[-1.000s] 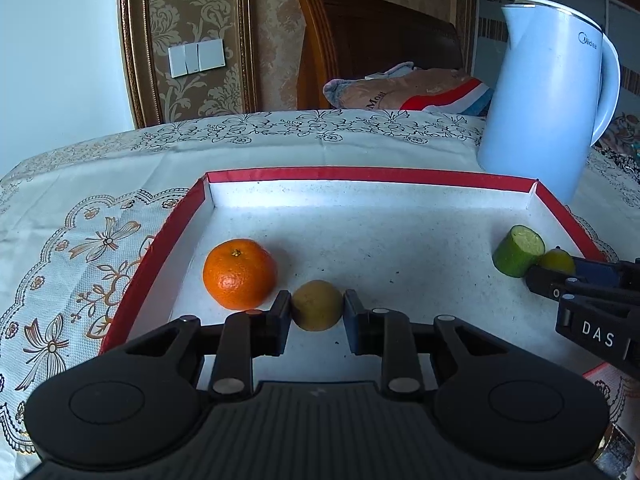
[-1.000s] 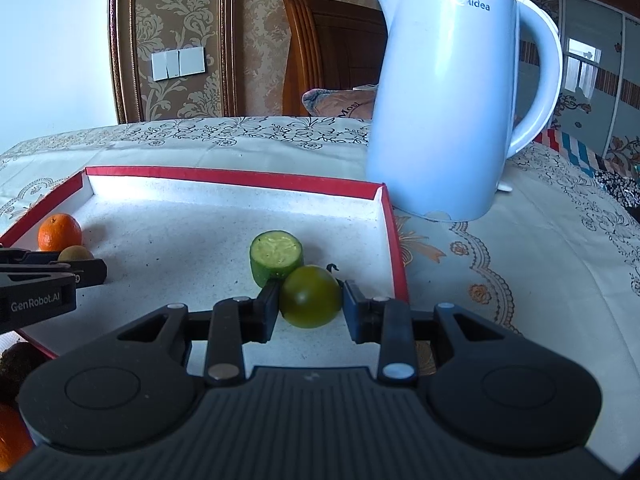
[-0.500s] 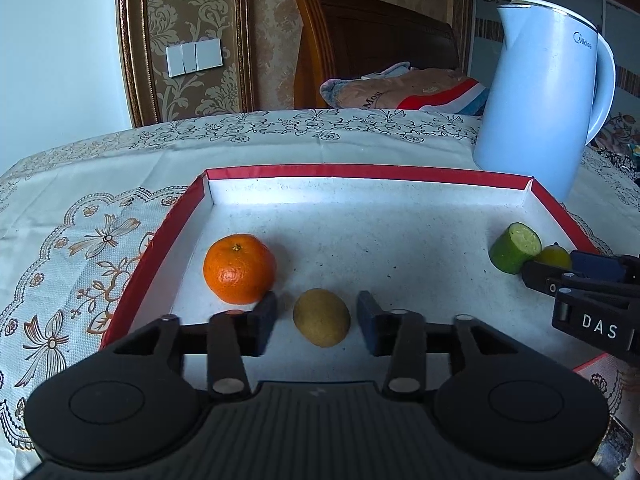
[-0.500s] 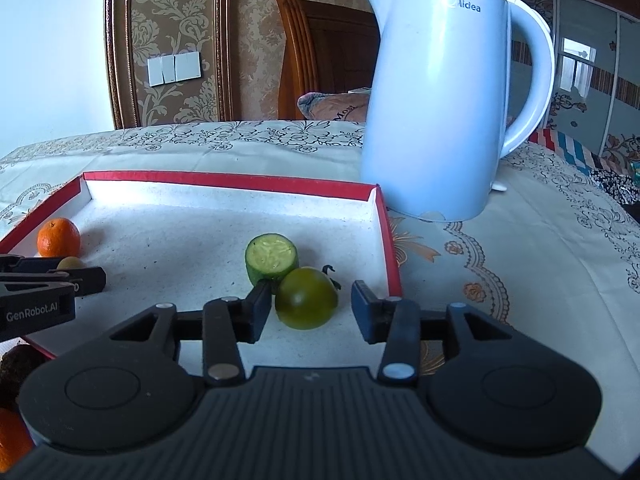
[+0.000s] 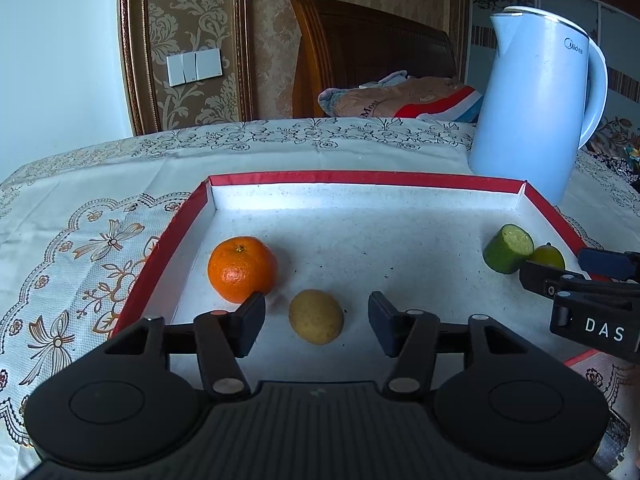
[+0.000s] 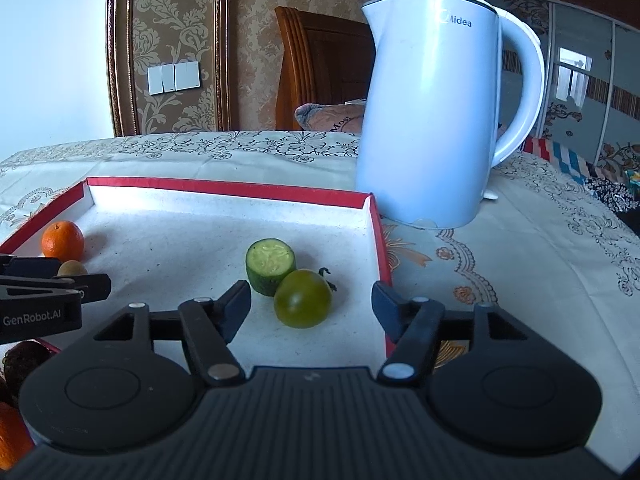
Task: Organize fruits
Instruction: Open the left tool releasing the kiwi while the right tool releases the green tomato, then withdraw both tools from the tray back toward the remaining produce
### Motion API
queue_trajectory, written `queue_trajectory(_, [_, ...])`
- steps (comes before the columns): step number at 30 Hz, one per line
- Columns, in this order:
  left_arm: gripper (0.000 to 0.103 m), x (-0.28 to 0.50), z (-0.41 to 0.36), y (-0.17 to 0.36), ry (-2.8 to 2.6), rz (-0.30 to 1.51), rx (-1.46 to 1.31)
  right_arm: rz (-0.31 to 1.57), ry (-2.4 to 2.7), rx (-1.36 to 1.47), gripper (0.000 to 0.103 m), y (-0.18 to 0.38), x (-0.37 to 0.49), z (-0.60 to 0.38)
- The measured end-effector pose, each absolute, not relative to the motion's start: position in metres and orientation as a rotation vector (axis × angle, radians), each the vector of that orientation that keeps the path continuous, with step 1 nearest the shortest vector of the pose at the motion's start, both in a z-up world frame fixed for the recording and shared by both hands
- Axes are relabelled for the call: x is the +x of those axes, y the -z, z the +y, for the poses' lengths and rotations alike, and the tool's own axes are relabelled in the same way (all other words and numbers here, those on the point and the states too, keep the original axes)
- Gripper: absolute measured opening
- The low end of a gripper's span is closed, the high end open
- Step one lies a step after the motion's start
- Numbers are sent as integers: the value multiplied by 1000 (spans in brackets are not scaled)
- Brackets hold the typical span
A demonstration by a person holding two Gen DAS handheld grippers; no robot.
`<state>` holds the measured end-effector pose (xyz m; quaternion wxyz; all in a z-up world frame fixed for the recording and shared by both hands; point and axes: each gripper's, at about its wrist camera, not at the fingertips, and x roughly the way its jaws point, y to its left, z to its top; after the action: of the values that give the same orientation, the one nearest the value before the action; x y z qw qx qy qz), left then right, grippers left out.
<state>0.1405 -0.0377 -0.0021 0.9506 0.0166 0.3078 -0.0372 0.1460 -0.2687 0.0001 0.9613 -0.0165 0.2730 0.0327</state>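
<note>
The left gripper (image 5: 316,324) is opening its jaws, and a small brownish-yellow fruit (image 5: 316,317) is lying between them on the white floor of the red-edged tray (image 5: 360,178) — the pads are standing clear of it on both sides. Just beside this fruit, to the left and a little further back, an orange (image 5: 242,269) is sitting near the tray's left wall; the left pad is showing in front of its lower edge.

The right gripper (image 6: 311,308) is also opening, with a green tomato (image 6: 303,298) lying between its jaws and not touched by either pad. A cut piece of green cucumber (image 6: 271,266) is resting right behind the tomato, touching it, with its pale cut face turned towards the camera. Both are lying near the tray's right wall.

A pale blue kettle (image 6: 432,120) is standing upright on the embroidered tablecloth (image 5: 80,232), just beyond the tray's far right corner. Behind the table a wooden chair (image 5: 360,52) is holding a folded cloth bundle (image 5: 404,98).
</note>
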Motion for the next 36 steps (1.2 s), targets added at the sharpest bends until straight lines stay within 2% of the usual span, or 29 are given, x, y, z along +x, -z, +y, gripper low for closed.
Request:
queue_trajectory(8, [59,131,-34,-1,82,599,33,548,-77,-23,67,-1,139,-270])
queue_trajectory(11, [67,129,-32,-1,73,586,26,541,-81,-29,71,-1,137,-269])
queue_trajectory(19, [67,120,-25,-5,69,566,1,526,-85,-39,73,-3,129,-268])
queue_trajectory(25, [67,105,-21,-6,81,549,-2,503,-92,-43,78,-5,115,-267])
queue_trajectory(28, [68,97,-19,-8,87,536,-10,465,-48,-69,91,-7,108,-266])
queue_trajectory(30, [76,92,-17,-9,86,523,-19,437,-28,-73,91,-9,104,-268])
queue_trajectory(36, [77,86,-14,-11,82,511,-29,452,-25,-54,91,-9,104,-274])
